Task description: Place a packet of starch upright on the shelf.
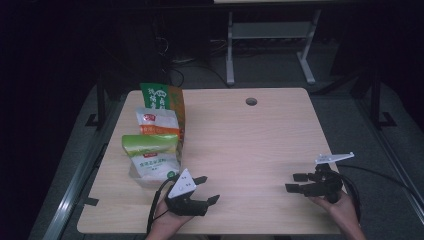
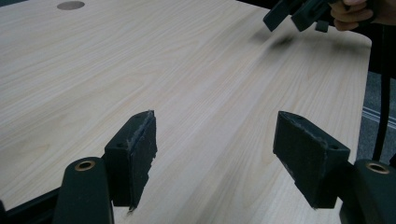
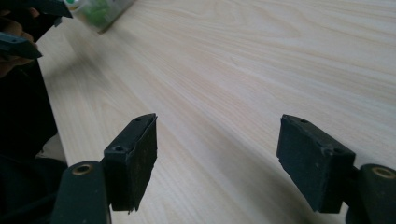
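Hovering open, both hand-held grippers (image 1: 206, 189) (image 1: 295, 182) beside snack bags (image 1: 152, 150).

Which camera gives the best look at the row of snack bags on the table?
The high view: the row of snack bags shows whole at the table's left side, three bags, the nearest green and white. The right gripper view catches a blurred green corner. The left gripper view faces bare wood.
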The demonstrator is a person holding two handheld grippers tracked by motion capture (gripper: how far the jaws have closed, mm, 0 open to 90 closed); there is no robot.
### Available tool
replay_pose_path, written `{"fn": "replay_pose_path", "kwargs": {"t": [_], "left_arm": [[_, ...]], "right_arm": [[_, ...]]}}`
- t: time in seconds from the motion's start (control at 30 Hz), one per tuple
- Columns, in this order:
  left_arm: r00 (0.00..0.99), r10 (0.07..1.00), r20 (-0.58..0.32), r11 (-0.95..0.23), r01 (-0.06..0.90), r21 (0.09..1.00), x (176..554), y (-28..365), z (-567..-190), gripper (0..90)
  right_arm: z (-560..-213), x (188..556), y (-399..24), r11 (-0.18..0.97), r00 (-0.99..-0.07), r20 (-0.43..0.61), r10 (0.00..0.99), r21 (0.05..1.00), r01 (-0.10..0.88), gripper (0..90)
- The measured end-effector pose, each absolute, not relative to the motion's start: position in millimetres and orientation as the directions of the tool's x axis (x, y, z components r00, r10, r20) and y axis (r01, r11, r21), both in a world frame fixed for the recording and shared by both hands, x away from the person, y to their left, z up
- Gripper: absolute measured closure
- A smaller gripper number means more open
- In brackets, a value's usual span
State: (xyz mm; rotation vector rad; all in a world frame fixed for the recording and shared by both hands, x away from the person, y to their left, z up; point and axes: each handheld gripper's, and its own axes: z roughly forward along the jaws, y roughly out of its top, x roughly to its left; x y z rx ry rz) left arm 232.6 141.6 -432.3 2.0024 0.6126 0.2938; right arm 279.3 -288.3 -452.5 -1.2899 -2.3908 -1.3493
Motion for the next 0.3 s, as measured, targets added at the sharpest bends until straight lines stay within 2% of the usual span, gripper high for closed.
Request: {"fn": "replay_pose_path", "kwargs": {"t": [0.3], "left_arm": [[0.842,0.537,-0.05,-0.387,0.298,0.873,230.9,141.9,-431.7,29.4]], "right_arm": [[-450.0,267.9,-286.2,0.215,-0.644,0.442,0.625,0.696,0.686,24.5]]}}
